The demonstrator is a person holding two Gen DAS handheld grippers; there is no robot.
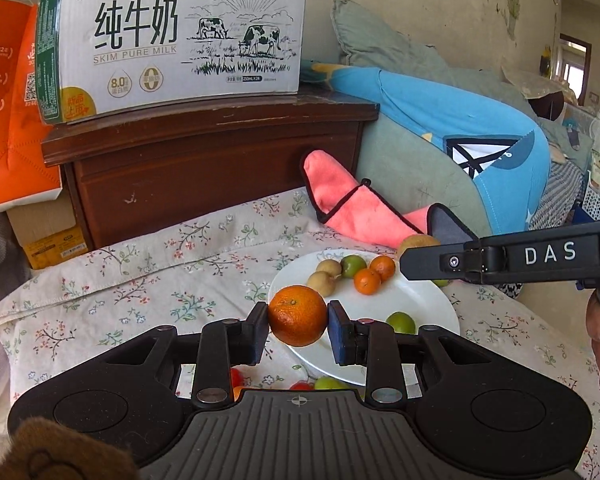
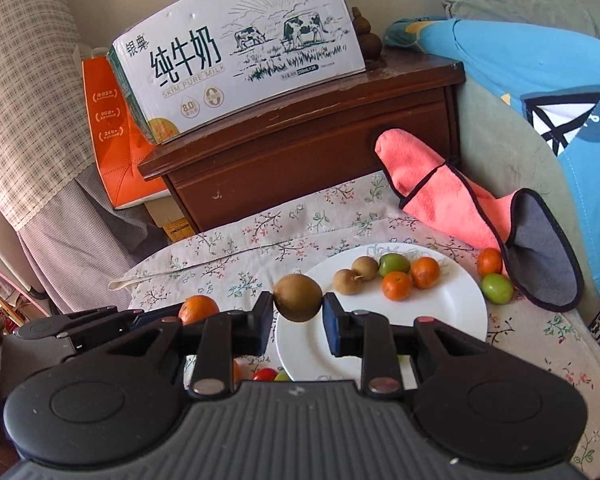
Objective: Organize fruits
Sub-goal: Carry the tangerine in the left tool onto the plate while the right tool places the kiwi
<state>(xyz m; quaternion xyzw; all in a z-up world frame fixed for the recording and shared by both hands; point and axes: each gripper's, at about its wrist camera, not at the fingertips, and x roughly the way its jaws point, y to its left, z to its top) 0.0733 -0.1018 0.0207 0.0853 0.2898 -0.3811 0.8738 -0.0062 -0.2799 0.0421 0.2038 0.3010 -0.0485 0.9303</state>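
My left gripper (image 1: 298,322) is shut on an orange (image 1: 297,315), held above the near left rim of the white plate (image 1: 428,304). My right gripper (image 2: 298,312) is shut on a brown round fruit (image 2: 298,297), above the plate's (image 2: 440,312) left edge. On the plate lie two small oranges (image 2: 410,278), two brown fruits (image 2: 354,276) and a green fruit (image 2: 394,264). In the left wrist view another green fruit (image 1: 401,322) lies on the plate's near side. The left gripper with its orange (image 2: 198,309) shows at left in the right wrist view.
An orange (image 2: 489,261) and a green fruit (image 2: 497,287) lie on the floral sheet right of the plate, beside a pink cloth (image 2: 444,192). Red and green fruits (image 2: 272,374) lie below the grippers. A brown nightstand (image 1: 204,160) with a milk carton box (image 1: 172,36) stands behind.
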